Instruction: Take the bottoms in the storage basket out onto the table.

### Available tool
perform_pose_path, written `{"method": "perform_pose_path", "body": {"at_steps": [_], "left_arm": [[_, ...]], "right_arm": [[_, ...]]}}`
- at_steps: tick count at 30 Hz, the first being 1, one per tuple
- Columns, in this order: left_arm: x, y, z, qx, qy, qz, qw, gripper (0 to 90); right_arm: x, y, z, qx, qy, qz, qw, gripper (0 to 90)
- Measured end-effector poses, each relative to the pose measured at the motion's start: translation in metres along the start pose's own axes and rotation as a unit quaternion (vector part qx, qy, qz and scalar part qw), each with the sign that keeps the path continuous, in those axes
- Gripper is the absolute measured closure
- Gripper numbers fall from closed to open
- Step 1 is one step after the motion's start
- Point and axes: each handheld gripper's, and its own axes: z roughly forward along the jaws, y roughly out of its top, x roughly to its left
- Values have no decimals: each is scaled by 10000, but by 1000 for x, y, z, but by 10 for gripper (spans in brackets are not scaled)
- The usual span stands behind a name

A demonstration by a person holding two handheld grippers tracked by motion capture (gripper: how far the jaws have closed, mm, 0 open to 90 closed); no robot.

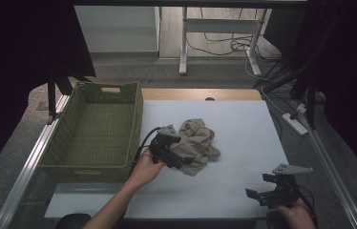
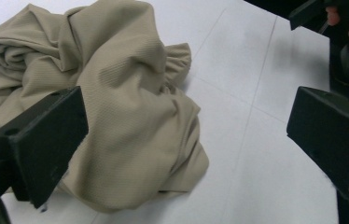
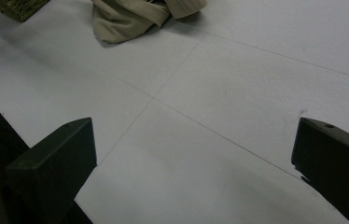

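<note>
Green woven basket (image 1: pixel 93 129) on desk (image 1: pixel 243 124) left, nothing inside.
Beige cloth (image 1: pixel 196 143) bunched right of it; left hand-held gripper (image 1: pixel 171 155) released at cloth, right hand-held gripper (image 1: pixel 267 193) released.

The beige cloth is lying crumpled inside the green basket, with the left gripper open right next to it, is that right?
Not quite. The beige cloth lies crumpled on the white table, beside the green basket, not inside it, as the high view shows. The left gripper is indeed open right next to it.
</note>
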Motion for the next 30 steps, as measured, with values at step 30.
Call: {"method": "perform_pose_path", "body": {"at_steps": [30], "left_arm": [[-20,-14,-23,-273,-2,-118,9996,0]], "right_arm": [[-2,-1,-2,-77,39,63,9999,5]]}}
